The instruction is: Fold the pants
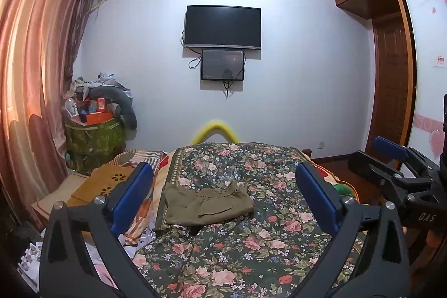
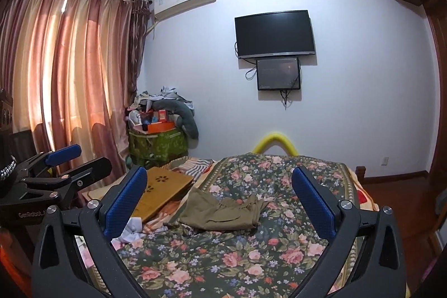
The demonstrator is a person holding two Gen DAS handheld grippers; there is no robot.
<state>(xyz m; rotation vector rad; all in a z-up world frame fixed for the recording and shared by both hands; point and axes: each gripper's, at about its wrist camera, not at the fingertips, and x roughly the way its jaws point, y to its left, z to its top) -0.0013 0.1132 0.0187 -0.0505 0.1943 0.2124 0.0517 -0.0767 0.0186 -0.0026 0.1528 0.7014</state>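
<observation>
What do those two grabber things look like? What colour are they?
Both look alike. The left gripper has a black frame with triangle-shaped cut-outs, silver round screws, and two long fingers with bumpy blue pads. The right gripper is built the same; seen in the left wrist view, its body has white letters reading "DAS". The left's body reads "GenRobot".

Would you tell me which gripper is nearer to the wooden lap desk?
Left. The left gripper hovers just right of the wooden lap desk; the right gripper hangs farther right.
</observation>
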